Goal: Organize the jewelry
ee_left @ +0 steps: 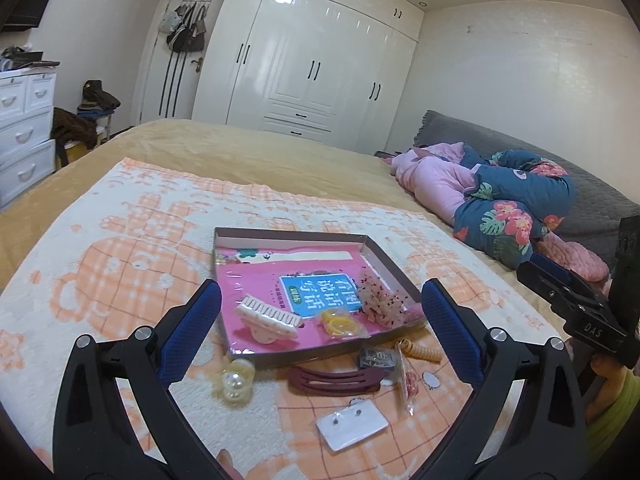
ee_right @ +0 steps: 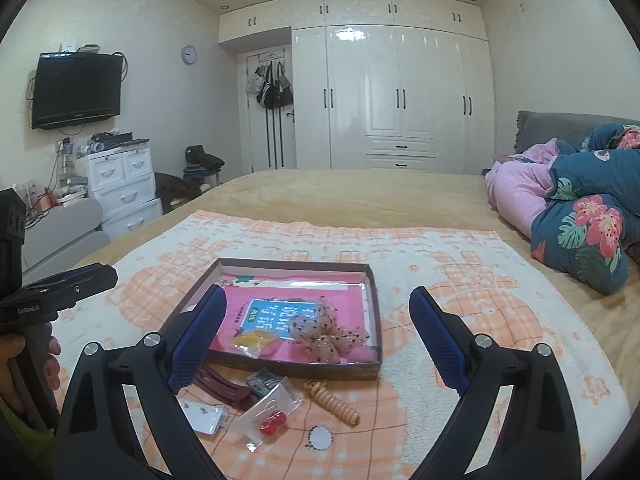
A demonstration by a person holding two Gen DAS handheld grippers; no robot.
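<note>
Tray (ee_left: 384, 254) sits on blanket (ee_left: 120, 240) w/ white clip (ee_left: 267, 318), yellow bands (ee_left: 340, 322), pink scrunchie (ee_left: 380, 300) inside. We see maroon clip (ee_left: 334, 380), pearl tie (ee_left: 237, 380), coil tie (ee_right: 332, 402), earring card (ee_left: 352, 424) just in front of it. We hold left gripper (ee_left: 320, 316) and right gripper (ee_right: 318, 330) wide open, empty, above them.

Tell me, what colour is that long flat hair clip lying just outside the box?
Dark maroon; the long flat hair clip shows best in the left wrist view.
</note>
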